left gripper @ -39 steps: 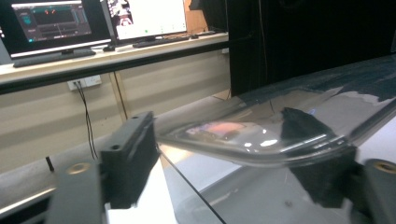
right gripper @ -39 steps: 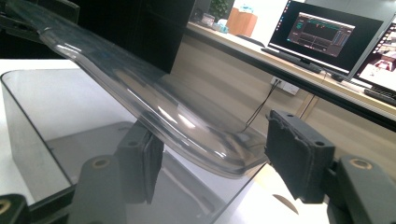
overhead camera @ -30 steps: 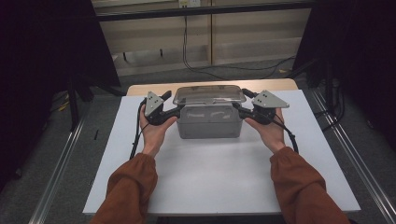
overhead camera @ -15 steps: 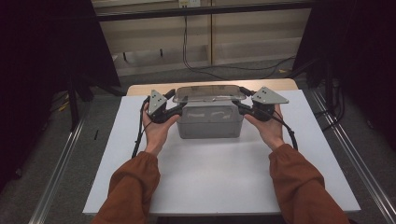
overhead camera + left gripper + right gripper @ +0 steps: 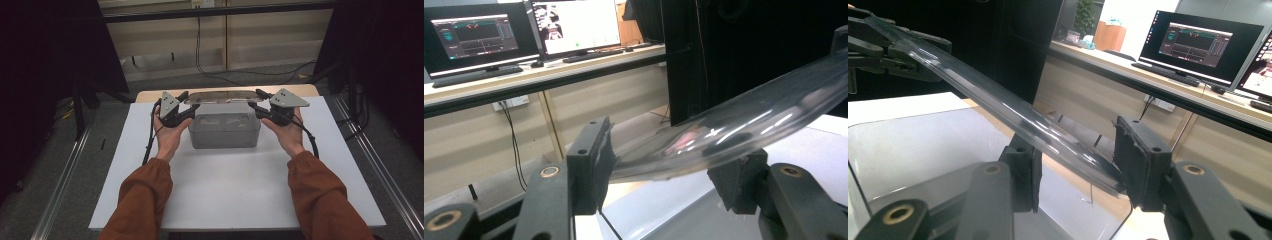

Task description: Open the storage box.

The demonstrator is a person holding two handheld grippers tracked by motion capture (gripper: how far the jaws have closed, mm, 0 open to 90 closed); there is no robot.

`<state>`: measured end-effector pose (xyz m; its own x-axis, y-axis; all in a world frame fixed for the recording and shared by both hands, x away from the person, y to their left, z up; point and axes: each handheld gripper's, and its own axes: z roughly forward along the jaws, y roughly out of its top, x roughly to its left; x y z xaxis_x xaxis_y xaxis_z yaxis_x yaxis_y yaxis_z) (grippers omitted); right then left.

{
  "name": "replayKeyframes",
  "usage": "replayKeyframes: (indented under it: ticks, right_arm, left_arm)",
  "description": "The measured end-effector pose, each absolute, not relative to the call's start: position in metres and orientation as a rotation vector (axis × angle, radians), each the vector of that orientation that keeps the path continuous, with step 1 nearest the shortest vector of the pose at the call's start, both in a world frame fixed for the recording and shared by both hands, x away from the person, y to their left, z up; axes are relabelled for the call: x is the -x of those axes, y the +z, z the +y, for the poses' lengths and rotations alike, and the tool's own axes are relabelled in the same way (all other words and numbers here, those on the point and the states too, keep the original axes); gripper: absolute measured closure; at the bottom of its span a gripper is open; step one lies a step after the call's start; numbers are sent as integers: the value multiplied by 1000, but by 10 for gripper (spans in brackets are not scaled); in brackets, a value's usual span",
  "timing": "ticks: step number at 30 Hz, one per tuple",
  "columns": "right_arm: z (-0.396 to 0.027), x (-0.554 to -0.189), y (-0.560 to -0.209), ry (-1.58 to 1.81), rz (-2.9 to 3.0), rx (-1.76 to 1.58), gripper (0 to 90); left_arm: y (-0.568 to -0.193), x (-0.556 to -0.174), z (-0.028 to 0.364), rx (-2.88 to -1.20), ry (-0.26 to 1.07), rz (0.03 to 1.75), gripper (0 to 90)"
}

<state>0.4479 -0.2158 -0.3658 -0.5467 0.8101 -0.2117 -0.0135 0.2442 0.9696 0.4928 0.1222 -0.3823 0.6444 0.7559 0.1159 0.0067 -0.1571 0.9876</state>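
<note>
A clear plastic lid (image 5: 222, 96) hangs level just above an open translucent box (image 5: 225, 131) that stands at the far middle of the white table (image 5: 225, 190). My left gripper (image 5: 189, 104) is shut on the lid's left end, and my right gripper (image 5: 256, 102) is shut on its right end. In the left gripper view the lid (image 5: 734, 125) runs up to the right from between the jaws of the left gripper (image 5: 664, 170). In the right gripper view the lid (image 5: 998, 105) stretches from the right gripper (image 5: 1078, 170) to the left gripper (image 5: 893, 50) at the top left.
Metal rails (image 5: 65, 170) run along both sides of the table. Past the far edge are a cable on the floor (image 5: 240, 72) and a desk with monitors (image 5: 474, 35). Dark curtains (image 5: 45, 60) hang at left and right.
Both grippers have risen a little with the lid between them, so the lid now stands clear above the box's rim instead of resting on it.
</note>
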Motion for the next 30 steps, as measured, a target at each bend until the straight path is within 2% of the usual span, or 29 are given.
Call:
replayKeyframes:
  ticks: [7,22,30]
  right_arm:
    - [-216,-450,-365,1398,1753,-747,539]
    - [-220,-460,-372,1395,1747,-790,486]
    - [-222,-465,-373,1388,1747,-806,491]
  left_arm:
    - [-383,-498,121,-1611,742,642,494]
    - [-385,-502,122,-1627,745,648,524]
    - [-385,-503,123,-1629,756,645,537]
